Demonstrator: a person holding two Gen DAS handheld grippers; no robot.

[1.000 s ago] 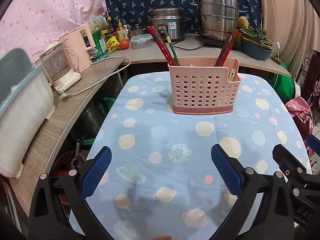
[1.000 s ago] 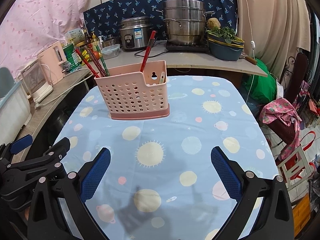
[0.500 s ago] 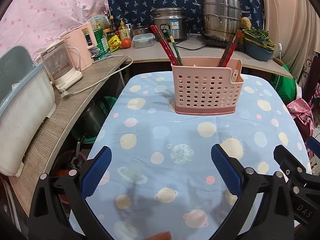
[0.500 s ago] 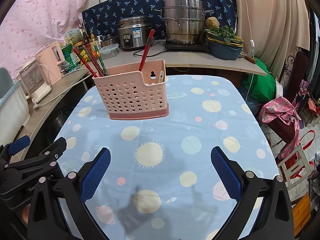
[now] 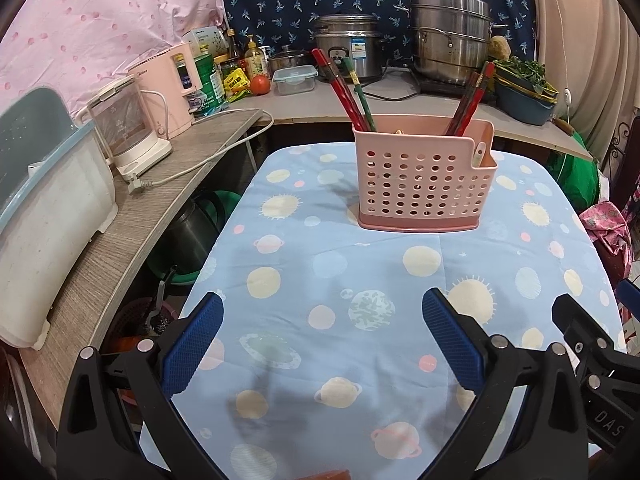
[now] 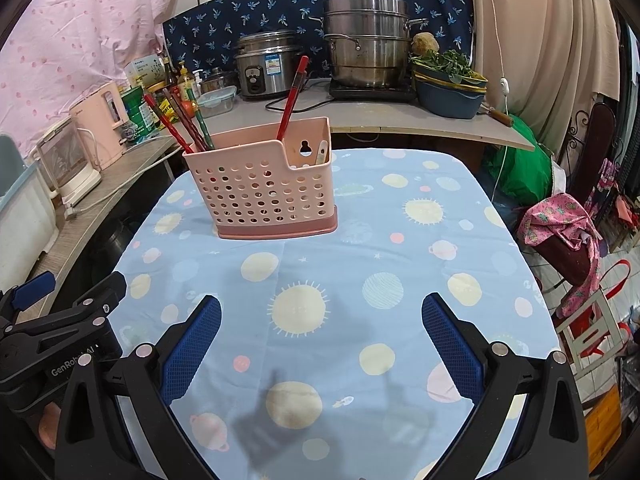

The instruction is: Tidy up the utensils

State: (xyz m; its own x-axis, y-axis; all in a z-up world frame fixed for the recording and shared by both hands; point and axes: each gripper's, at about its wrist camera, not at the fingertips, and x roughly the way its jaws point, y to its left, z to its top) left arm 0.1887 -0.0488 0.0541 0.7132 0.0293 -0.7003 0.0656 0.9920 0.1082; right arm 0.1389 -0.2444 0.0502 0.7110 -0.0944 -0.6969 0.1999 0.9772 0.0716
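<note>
The caddy (image 5: pixel 426 176) stands upright at the far middle of the tabletop (image 5: pixel 400 280). Chopsticks (image 5: pixel 346 92) lean in its left compartment, another pair (image 5: pixel 472 96) in the right, sorted by slot. Left tool (image 5: pixel 322 340) and right tool (image 6: pixel 320 340) hover near the front edge, jaws apart and empty, well clear of the caddy.

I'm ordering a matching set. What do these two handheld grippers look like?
Both the left gripper and right gripper have black plastic frames with silver rivets and blue textured pads. White lettering marks each body. No sleeves or cables show.
</note>
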